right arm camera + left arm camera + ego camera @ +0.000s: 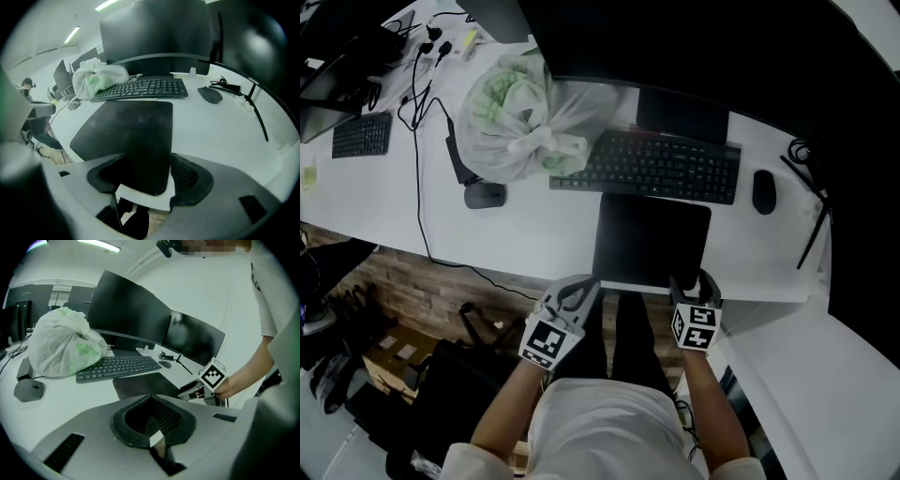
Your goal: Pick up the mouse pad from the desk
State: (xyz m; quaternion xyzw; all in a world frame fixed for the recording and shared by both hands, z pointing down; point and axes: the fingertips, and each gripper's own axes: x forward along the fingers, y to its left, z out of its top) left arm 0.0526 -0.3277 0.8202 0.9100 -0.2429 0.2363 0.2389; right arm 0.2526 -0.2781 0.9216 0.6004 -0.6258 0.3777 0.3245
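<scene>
Straddling mouse pad [652, 239], right gripper [146, 180] jaws seemingly apart, keyboard [661, 167] beyond.

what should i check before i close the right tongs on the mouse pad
1. Right tongs open: ok, jaws apart.
2. Mouse pad between them: ok, its near corner sits in the gap.
3. Pad's top free: ok, the keyboard lies behind it, nothing on it.
4. Jaws turned to pinch the flat pad: not ok, they seem to stand side by side over the desk edge.
5. Left tongs out of the way: ok, shut, empty, by the pad's near left corner.
</scene>
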